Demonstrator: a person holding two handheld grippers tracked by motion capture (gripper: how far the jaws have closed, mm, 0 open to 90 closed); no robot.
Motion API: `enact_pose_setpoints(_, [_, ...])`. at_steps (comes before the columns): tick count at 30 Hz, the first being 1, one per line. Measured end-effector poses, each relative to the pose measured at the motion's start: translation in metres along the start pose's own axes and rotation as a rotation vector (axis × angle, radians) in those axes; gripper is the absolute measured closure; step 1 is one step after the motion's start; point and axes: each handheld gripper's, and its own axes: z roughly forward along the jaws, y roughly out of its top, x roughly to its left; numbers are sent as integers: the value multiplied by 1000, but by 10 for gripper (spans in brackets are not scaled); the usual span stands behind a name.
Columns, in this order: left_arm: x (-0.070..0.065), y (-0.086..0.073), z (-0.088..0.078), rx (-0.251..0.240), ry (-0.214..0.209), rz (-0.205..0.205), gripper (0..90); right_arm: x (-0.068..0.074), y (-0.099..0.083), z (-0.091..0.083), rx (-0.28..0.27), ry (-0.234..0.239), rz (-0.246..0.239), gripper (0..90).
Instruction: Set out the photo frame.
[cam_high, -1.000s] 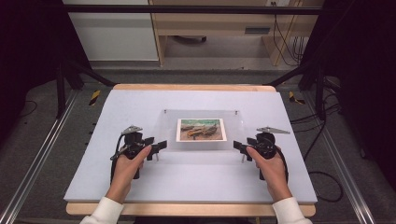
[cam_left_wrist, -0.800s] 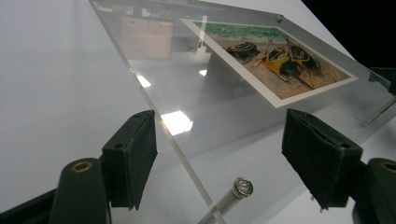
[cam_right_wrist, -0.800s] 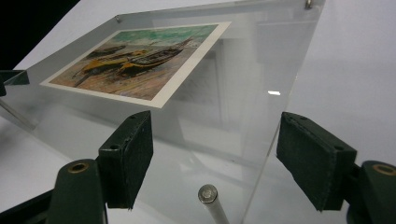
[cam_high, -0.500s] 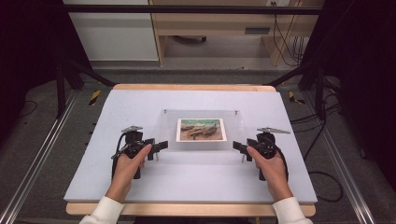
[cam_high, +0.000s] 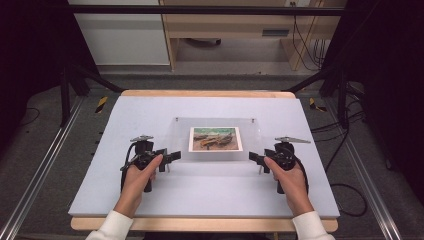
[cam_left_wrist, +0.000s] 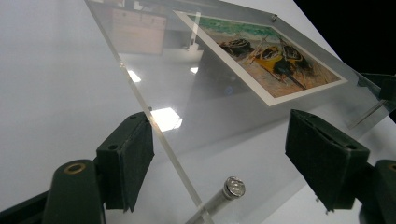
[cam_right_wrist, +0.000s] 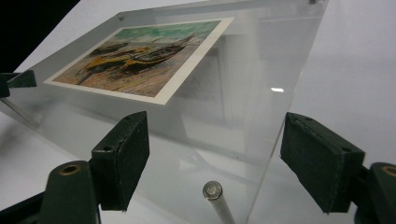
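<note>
The clear frame (cam_high: 215, 140) lies on the table (cam_high: 150, 110). The left gripper (cam_high: 170, 157) and right gripper (cam_high: 254, 158) sit at its near corners, jaws apart, having just been opening, touching nothing.

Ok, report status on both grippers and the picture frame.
Left gripper and right gripper open, fingers just been widening, astride the near corners. Clear acrylic picture frame flat on white table, boat print inside. Nothing in the way.
</note>
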Motion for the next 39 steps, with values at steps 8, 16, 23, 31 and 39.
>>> enact_pose_setpoints(8, [-1,-1,3,6,-17,-5,211,-1,-1,1,1,8,21,230])
enact_pose_setpoints(16, [-1,-1,3,4,-18,-4,206,-3,-2,2,0,21,40,223])
enact_pose_setpoints(23, [0,-1,3,4,-22,-4,205,-4,-4,2,3,48,63,225])
enact_pose_setpoints(31, [1,-1,4,4,-28,4,204,-4,-3,4,7,61,72,220])
enact_pose_setpoints(39, [4,0,2,-3,-27,-2,244,-4,-3,6,6,51,70,235])
